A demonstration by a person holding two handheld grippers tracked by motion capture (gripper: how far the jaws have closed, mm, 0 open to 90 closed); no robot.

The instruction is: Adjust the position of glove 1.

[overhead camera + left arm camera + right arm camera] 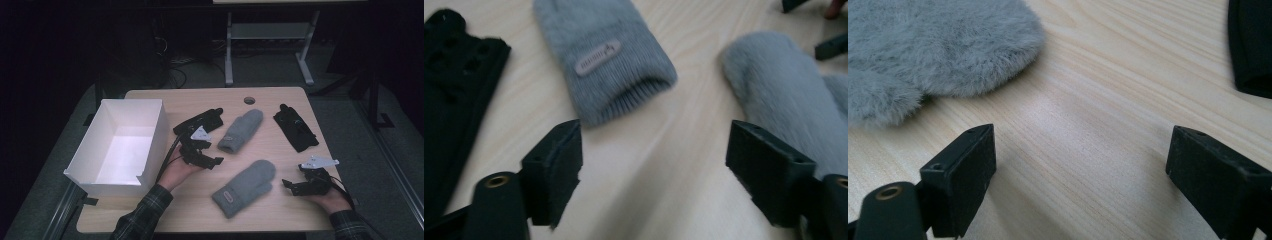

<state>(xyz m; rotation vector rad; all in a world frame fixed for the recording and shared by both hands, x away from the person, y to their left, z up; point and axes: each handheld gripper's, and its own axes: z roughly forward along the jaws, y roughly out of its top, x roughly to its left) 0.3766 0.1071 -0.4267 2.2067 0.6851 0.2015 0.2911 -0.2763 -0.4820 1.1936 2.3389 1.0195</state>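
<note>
Light wooden table (280,210), rounded corners, small round hole (249,100) near its far edge. Open white rectangular box (150,145) sits at the table's left edge, nothing visible inside it.

Four items lie on the table:
- black fingered glove (200,121), far centre, just right of the box
- grey knitted mitten with a pale label on the cuff (241,130), just right of that black glove, cuff toward me
- second grey fuzzy mitten (245,188), nearer to me, centre, cuff with label pointing to the near edge
- second black fingered glove (295,128), far right, lying flat, well apart from the others

My left gripper (202,155) is in my left hand (176,169), beside the box's right wall, near the first black glove. In the left gripper view my jaws stand wide apart with bare table between them, holding nothing; the labelled mitten cuff (616,75) lies just ahead, black glove (454,100) at the left, fuzzy mitten (789,100) at the right.

My right gripper (295,186) is in my right hand (332,199), just right of the nearer mitten, not touching it. In the right gripper view my jaws are wide apart over bare wood, gripping nothing; fuzzy mitten (933,50) ahead at left, edge of a black glove (1253,45) at upper right
</note>
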